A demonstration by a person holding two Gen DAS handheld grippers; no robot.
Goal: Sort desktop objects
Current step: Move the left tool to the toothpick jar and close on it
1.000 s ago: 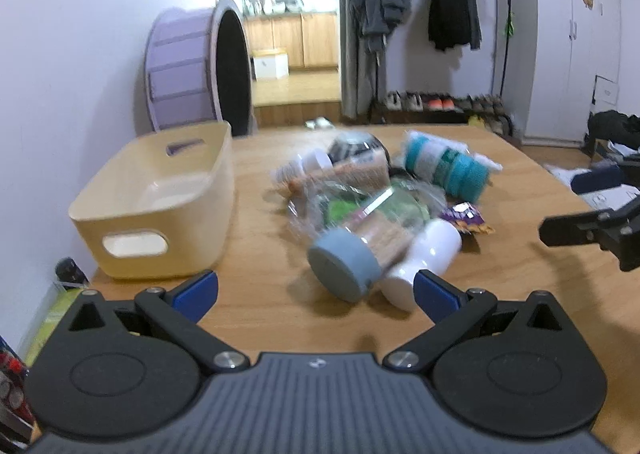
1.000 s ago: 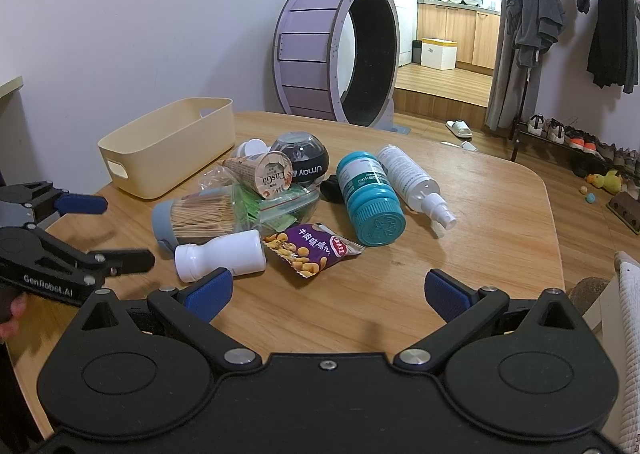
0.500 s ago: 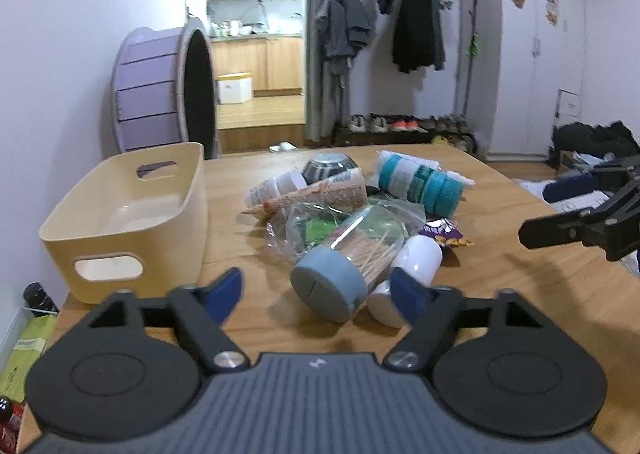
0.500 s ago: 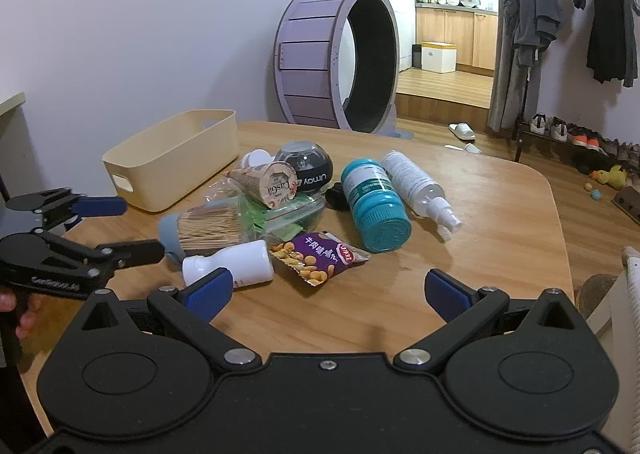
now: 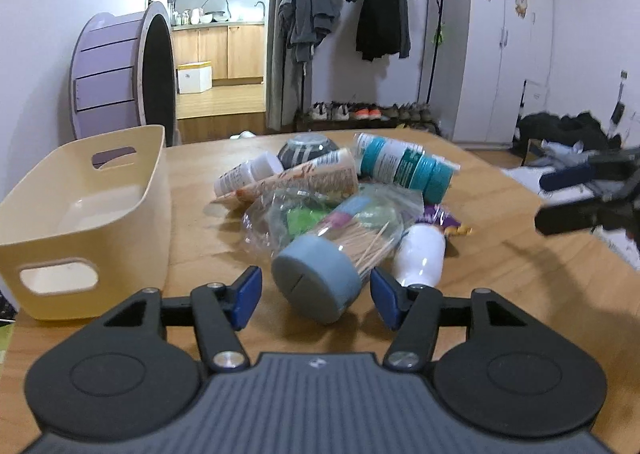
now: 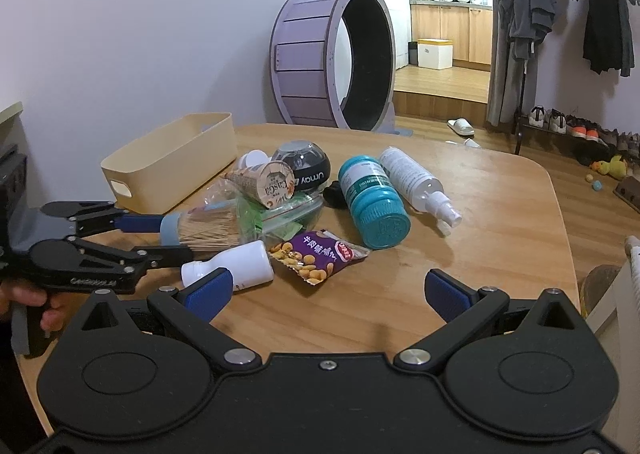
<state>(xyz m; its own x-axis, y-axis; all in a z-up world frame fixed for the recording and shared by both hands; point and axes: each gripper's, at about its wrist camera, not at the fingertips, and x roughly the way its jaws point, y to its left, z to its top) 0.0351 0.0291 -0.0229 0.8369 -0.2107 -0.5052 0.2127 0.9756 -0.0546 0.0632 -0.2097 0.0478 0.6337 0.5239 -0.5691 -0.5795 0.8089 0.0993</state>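
**Sorting barely begun: my left fingers closing on the toothpick jar**

The toothpick jar (image 5: 320,278) lies on its side with its grey-blue cap toward me, sitting between my left fingers (image 5: 316,296), whose jaws are about half open and closing. In the left wrist view a sliver of gap shows on each side of the cap, so I judge the pads are not pressing yet; nothing is lifted. My right fingers (image 6: 326,288) hang wide apart with nothing between them, over bare wood just short of the pile.

By my reckoning, nothing is sorted: the cream bin (image 5: 86,221), off to the left of my left fingers, looks empty (only its pale floor shows).

Everything else is heaped beyond the jar. A white bottle (image 5: 420,254) lies touching or nearly touching the jar just past my left gripper's right finger, and it could get nudged as I close. A clear plastic bag (image 5: 304,213) crumples against the jar's far end and may drag along. Further out lie a paper cone cup (image 5: 308,179), a teal-capped bottle (image 5: 404,167), a dark round gadget (image 5: 306,149), a snack packet (image 6: 316,256) and a spray bottle (image 6: 416,181), all on the wooden surface (image 6: 480,254).
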